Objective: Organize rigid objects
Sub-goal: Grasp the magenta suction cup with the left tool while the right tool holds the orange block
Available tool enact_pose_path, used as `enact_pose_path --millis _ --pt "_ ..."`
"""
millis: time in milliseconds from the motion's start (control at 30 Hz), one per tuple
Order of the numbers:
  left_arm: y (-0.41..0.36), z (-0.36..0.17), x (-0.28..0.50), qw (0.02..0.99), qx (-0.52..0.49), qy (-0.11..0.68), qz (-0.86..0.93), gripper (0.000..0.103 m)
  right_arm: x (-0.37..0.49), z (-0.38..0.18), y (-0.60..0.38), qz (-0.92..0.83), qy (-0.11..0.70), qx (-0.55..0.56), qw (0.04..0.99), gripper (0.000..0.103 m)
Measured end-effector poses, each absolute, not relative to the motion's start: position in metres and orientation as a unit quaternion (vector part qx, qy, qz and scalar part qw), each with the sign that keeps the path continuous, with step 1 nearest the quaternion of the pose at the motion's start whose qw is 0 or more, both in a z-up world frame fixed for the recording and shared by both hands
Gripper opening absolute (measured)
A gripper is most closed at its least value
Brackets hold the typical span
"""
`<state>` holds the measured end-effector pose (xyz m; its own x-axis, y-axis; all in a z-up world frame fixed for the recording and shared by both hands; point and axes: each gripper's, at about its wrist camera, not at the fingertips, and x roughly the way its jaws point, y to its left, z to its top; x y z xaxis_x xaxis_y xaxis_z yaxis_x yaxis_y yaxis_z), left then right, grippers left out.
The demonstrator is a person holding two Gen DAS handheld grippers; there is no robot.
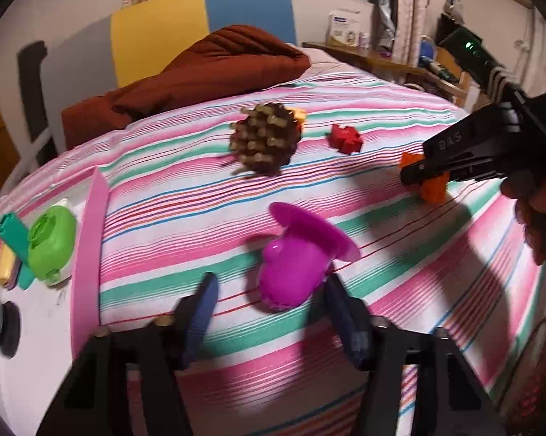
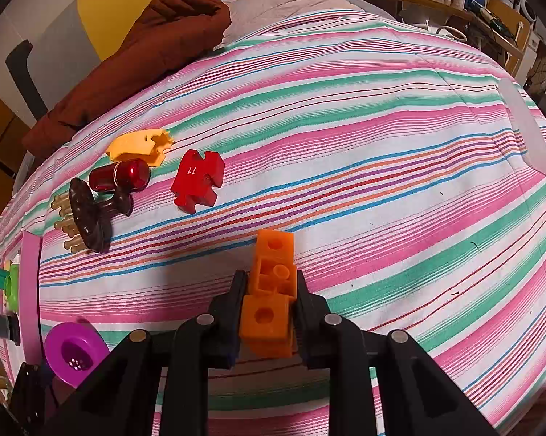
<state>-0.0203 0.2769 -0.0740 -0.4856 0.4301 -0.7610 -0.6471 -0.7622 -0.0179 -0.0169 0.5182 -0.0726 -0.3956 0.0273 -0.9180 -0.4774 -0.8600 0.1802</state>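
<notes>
Right gripper (image 2: 269,290): my fingers are pinched on the orange block piece (image 2: 271,290), a stack of holed cubes gripped at its middle, its far cube jutting past the fingertips, out toward the right side of the bed (image 2: 345,116). Left gripper (image 1: 269,312): fingers spread, the purple sink strainer (image 1: 294,254) lying tipped on the striped sheet between them, its bowl close against the right finger; not yet gripped, as far as I can judge. Risks: the strainer is smooth and rounded, so closing on its bowl may squirt it out or roll it on the soft bedding; the orange piece looks jointed, so it may pivot or its end cubes may part if I swing it quickly. The pink-edged tray (image 1: 88,239) at the bed's left edge already holds the green round case (image 1: 51,243) and coloured sticks, so a careless drop could knock them about. Also loose mid-bed: brown bristle brush (image 1: 264,140), red puzzle piece (image 2: 196,181), yellow puzzle piece (image 2: 142,145), red cylinder (image 2: 122,174). Hard to make out: the left view is motion-blurred; the tray's far side is cut off; the brush hides the red cylinder from the left camera; the dark object by the tray's near end I cannot identify.
</notes>
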Motion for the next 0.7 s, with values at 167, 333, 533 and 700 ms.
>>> enact_pose_path --millis 167,333,533,700 --pt "0.273 -0.062 -0.019 0.319 -0.394 0.136 0.851 0.03 -0.018 -0.073 0.519 0.808 0.215 -0.527 0.156 0.023" --pt "0.272 -0.041 -0.013 0.319 -0.373 0.14 0.86 0.028 -0.018 -0.074 0.519 0.807 0.216 -0.527 0.156 0.023" --pt "0.278 -0.046 -0.02 0.312 -0.374 0.155 0.859 0.027 -0.017 -0.074 0.519 0.808 0.218 -0.526 0.156 0.023" --pt "0.276 -0.049 -0.021 0.323 -0.386 0.119 0.856 0.052 -0.019 -0.075 0.518 0.807 0.216 -0.527 0.156 0.023"
